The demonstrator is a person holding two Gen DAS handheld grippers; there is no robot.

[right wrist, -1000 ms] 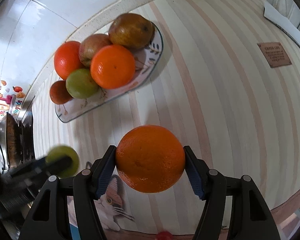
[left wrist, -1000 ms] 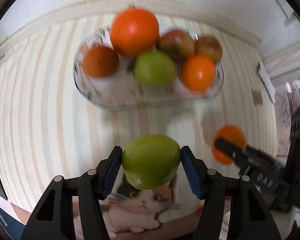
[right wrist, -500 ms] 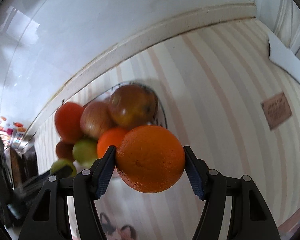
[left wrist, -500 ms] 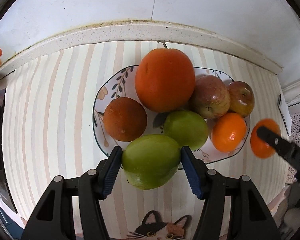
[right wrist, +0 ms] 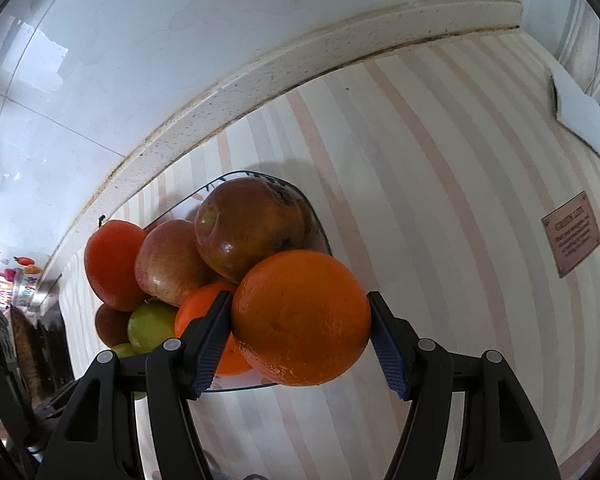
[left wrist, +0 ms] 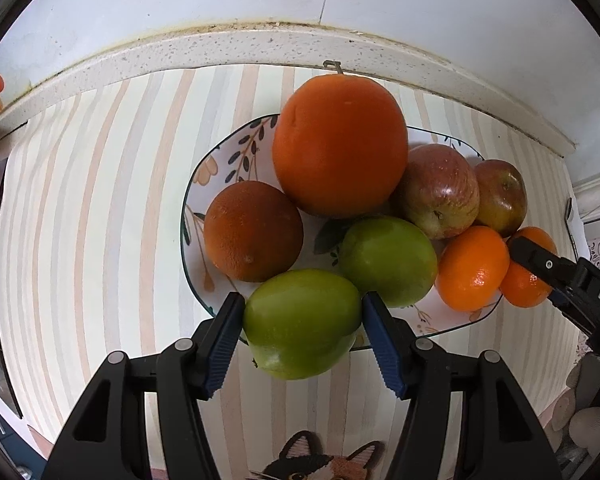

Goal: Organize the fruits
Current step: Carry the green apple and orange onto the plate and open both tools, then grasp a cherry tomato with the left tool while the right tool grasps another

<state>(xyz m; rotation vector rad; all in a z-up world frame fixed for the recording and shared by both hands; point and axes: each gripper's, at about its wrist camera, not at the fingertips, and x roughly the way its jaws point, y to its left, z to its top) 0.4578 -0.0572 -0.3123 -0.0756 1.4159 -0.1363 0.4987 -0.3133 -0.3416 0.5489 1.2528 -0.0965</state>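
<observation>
My left gripper (left wrist: 302,326) is shut on a green apple (left wrist: 300,320) and holds it at the near rim of a floral plate (left wrist: 224,156). The plate holds a large orange (left wrist: 340,144), a dark orange (left wrist: 252,232), a second green apple (left wrist: 388,260), two red apples (left wrist: 440,192) and a small orange (left wrist: 472,268). My right gripper (right wrist: 300,330) is shut on an orange (right wrist: 300,316) at the plate's right end (right wrist: 320,224); this orange also shows in the left wrist view (left wrist: 528,268).
The plate stands on a striped mat (left wrist: 100,200) against a speckled counter backsplash (left wrist: 260,46) and white wall. A cat picture (left wrist: 312,460) lies on the mat near me. A brown label (right wrist: 572,234) and white paper (right wrist: 584,120) lie to the right.
Both grippers have moved forward with their fruit toward the plate. The green apple now hangs over the near rim and the orange sits beside the plate's right end.
</observation>
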